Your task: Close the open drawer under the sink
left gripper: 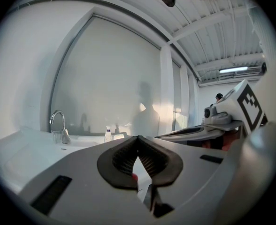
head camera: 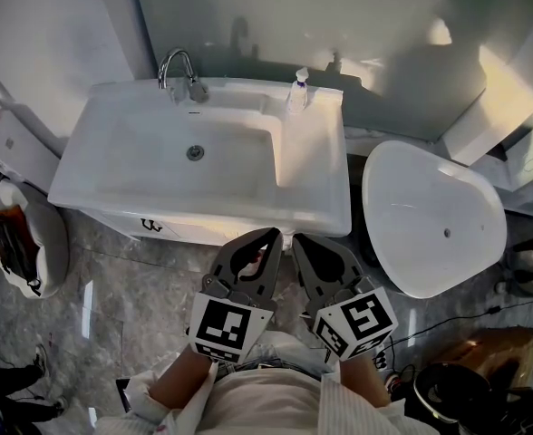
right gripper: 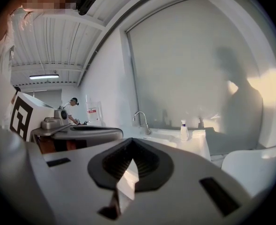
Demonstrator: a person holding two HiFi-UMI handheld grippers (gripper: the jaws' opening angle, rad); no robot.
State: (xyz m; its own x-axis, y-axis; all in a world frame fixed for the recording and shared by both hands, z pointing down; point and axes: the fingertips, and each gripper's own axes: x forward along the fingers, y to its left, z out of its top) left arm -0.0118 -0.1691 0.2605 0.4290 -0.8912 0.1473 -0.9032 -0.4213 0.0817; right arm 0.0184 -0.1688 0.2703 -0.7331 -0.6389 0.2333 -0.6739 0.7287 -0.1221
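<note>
Left tool (head camera: 268, 236) and right tool (head camera: 297, 241) closed, empty; white drawer front (head camera: 126, 222) under white ceramic sink (head camera: 314, 199) appears flush, seemingly shut.

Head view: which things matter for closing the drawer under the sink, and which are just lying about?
Job: drawer front, sink, left gripper, right gripper.
Lying about: faucet, soap bottle, white oval basin, bag.
</note>
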